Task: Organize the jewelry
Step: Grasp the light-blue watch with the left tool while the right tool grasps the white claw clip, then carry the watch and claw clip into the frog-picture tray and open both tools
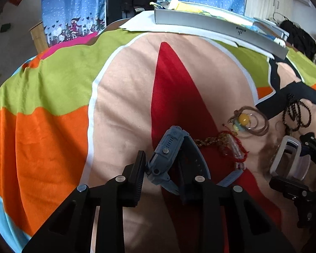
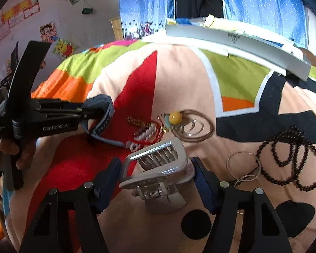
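The left gripper (image 1: 161, 172) is black plastic with two flat fingers (image 1: 137, 175) that have ridged pads. Round silver screws (image 1: 82, 187) sit on its arms. From the right wrist view, white letters (image 2: 56, 127) on its side read "GenRobot.AI", and a hand (image 2: 9, 150) wraps its handle. The right gripper (image 2: 155, 181) has black arms, silver screws and dark blue fingers (image 2: 206, 187).

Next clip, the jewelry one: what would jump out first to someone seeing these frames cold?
Each gripper already holds something: the left gripper is shut on a blue watch, its strap trailing onto the red patch, and the right gripper is shut on a silver hair claw clip in the foreground. Beyond them, a tangle of red and gold bracelets lies on the loud, multicoloured blanket, with a black bead strand at the right.
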Demonstrator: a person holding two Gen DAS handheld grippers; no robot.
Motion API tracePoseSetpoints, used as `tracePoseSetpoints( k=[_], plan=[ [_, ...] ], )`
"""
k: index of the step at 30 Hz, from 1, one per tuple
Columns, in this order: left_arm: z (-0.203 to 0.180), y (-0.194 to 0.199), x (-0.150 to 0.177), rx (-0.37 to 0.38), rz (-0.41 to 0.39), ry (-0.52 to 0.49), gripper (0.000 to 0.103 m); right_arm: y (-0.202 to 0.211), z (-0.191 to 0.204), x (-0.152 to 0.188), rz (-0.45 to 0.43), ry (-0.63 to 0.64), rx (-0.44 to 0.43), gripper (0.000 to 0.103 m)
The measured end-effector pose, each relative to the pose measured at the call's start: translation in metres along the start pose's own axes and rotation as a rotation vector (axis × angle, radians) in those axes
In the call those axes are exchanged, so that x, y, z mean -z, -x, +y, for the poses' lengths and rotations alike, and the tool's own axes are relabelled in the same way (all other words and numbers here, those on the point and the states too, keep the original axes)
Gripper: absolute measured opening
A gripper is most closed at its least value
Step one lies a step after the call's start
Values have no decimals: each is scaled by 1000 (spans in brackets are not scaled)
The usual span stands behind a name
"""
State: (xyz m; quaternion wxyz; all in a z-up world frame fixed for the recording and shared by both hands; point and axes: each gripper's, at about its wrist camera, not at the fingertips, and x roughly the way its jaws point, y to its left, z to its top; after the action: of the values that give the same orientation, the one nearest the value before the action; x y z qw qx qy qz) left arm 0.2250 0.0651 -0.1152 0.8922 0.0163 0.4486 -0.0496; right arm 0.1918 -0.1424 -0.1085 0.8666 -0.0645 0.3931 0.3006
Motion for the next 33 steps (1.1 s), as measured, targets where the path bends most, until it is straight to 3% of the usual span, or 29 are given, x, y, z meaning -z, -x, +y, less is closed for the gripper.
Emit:
tracePoseSetpoints(
  k=[5,10,14,19,26,33],
  plan=[
    [-11,22,-13,20,-29,20,23,30,-5,-10,-90,8,21,66],
    [-29,41,-55,60,-80,-28,23,61,-25,-39,-186,-32,44,66],
    [-37,46,-114,104,-164,-40,23,85,-67,-86,-281,-89,90,66],
    [-41,32,-178,155,-253,-1,23,79,-112,-140,-340,-130,158,66],
    [-31,-7,-241,159,-276,71,23,33,-161,-176,-322,-214,228,66],
    [-13,-51,-258,130,-214,152,23,1,-185,-172,-266,-222,254,66]
  ],
)
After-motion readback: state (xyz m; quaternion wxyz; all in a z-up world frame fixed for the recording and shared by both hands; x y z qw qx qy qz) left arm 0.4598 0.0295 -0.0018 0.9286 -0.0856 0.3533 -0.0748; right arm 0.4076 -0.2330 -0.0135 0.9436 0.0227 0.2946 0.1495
